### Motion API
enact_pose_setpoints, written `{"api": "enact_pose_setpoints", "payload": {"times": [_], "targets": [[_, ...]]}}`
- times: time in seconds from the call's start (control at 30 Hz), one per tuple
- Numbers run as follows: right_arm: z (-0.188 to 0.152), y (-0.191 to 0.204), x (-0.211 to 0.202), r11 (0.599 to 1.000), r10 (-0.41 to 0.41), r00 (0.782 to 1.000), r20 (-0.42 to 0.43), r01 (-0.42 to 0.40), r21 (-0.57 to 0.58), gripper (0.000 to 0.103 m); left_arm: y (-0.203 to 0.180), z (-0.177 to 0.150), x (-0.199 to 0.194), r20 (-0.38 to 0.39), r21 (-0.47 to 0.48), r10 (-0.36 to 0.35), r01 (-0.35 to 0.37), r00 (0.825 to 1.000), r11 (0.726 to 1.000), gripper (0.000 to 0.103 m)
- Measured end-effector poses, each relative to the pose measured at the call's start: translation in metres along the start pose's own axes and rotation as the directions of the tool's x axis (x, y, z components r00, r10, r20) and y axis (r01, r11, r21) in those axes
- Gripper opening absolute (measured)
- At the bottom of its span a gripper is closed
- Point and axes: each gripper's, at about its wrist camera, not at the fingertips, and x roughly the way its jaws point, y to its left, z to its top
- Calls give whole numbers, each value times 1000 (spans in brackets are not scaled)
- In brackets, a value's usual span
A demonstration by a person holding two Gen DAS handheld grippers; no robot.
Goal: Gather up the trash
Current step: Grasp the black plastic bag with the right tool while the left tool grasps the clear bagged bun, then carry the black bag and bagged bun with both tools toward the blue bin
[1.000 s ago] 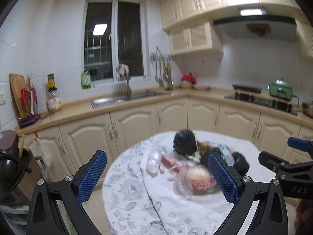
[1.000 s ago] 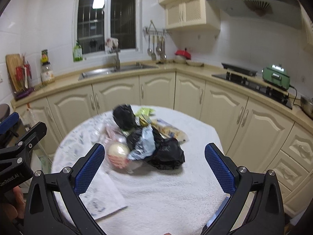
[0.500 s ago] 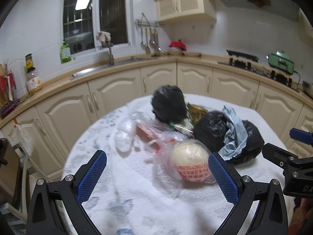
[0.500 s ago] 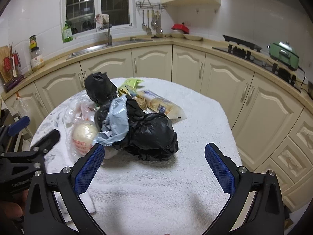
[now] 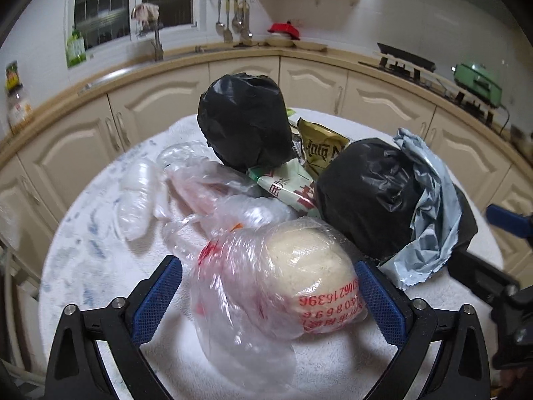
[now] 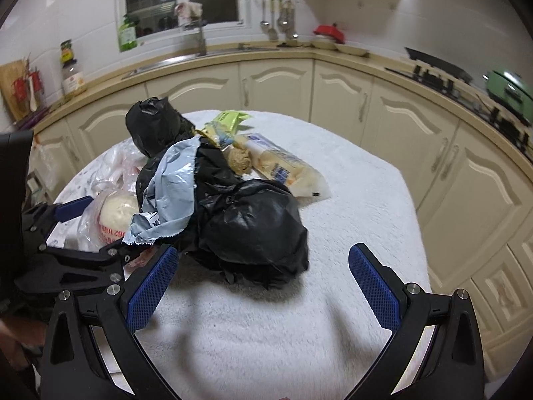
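Left wrist view: the left tool (image 5: 266, 295) stands with its two blue pads wide apart and closing; a clear plastic bag (image 5: 266, 286) lies between them, with the right pad just beside the bag and no firm clamp visible. The bag holds one pale round lump and carries red printed digits, seen upside down and only partly legible. Ahead of the tool, on the white towel-covered desk (image 5: 333, 363), lie two black bags: a round knotted black bag (image 5: 245, 121) straight ahead and a larger black bag (image 5: 369, 200) ahead to the right, draped with one grey-blue torn wrapper (image 5: 429, 213). Between the two black bags sit one olive-gold snack packet (image 5: 319, 148) and one white-green packet (image 5: 286, 188), both printed with characters too distorted to read. Crumpled clear film (image 5: 140, 196) lies ahead to the left. Right wrist view: the right tool (image 6: 263, 283) has its pads spread apart with nothing between them; the larger black bag (image 6: 253, 226) sits just ahead of its fingertips. Beyond it lie one clear bread packet (image 6: 283, 166) with blue print, unreadable, one yellow-green wrapper (image 6: 230, 118), and the knotted black bag (image 6: 153, 130). The left tool (image 6: 100, 230) enters to the left, astride the clear bag (image 6: 113, 213).
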Motion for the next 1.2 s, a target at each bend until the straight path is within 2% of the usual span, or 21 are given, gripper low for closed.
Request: {"api": "enact_pose_setpoints", "payload": {"times": [0.1,0.2,0.37,0.4,0.43,0.47,0.57,0.63,0.67,0.77,0.83,0.97,1.2], "targets": [[8,7,9,996,15,1000,-15,-16,-85,103,15,10,3,-3,-15,-43,43,999,999,79],[16,16,22,984,42,998,-40,-48,-174,103,30,13,1,-4,-13,-78,78,997,997,73],[23,30,42,950,143,985,-99,-165,-264,102,54,-1,-8,-3,-21,-110,109,994,994,69],[22,32,46,947,152,982,-109,-176,-268,99,58,-2,-9,-2,-20,-110,110,994,994,69],[23,34,50,947,147,982,-122,-175,-268,87,61,-4,-11,0,-24,-110,110,994,994,69],[21,36,54,948,148,978,-144,-182,-262,83,66,-5,-12,2,-30,-105,105,994,994,71],[20,40,51,949,156,978,-139,-187,-255,79,69,-10,-10,-8,-34,-53,53,999,998,96],[24,42,52,955,146,982,-122,-172,-241,82,62,-9,-2,-17,-26,-60,59,998,998,88],[25,42,56,958,153,981,-119,-177,-225,82,62,-9,0,-23,-23,-89,89,996,996,69],[24,39,56,962,183,976,-122,-203,-184,74,52,-8,-1,-6,-13,-80,80,997,997,68],[21,34,48,965,199,974,-111,-214,-149,64,50,-13,-6,4,-12,-89,89,996,996,67],[6,20,29,967,245,966,-85,-249,-49,63,60,-25,-20,24,-33,-102,103,994,994,67],[-22,-1,-6,966,249,968,-25,-246,84,62,55,-35,-58,86,-34,-99,102,991,994,67]]}}
